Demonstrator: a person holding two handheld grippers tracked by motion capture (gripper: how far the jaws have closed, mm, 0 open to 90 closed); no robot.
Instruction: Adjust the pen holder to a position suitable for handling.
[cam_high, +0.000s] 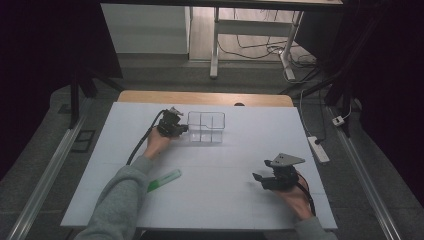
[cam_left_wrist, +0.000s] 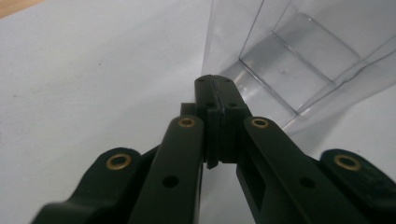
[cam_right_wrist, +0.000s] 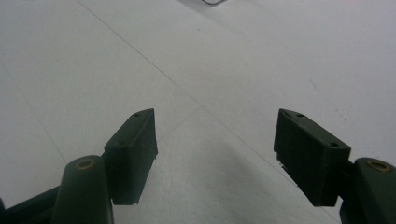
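A clear plastic box (cam_high: 206, 127) with several compartments stands at the table's far middle. My left gripper (cam_high: 184, 129) is at its left wall, and a hand holds that gripper from the near side. In the left gripper view the jaws are pressed together at the left gripper's tip (cam_left_wrist: 215, 80), right where the edge of the clear box (cam_left_wrist: 285, 60) comes down, so they appear to pinch the thin wall. My right gripper (cam_high: 258, 178) rests low over the near right of the table. Its jaws stand wide apart with only bare table between the right gripper's fingertips (cam_right_wrist: 215, 140).
A green pen-like item (cam_high: 165, 180) lies on the white table top (cam_high: 225, 200) near the left sleeve. A wooden edge (cam_high: 205, 97) runs behind the white sheet. Table legs, cables and a power strip (cam_high: 319, 149) are on the floor beyond.
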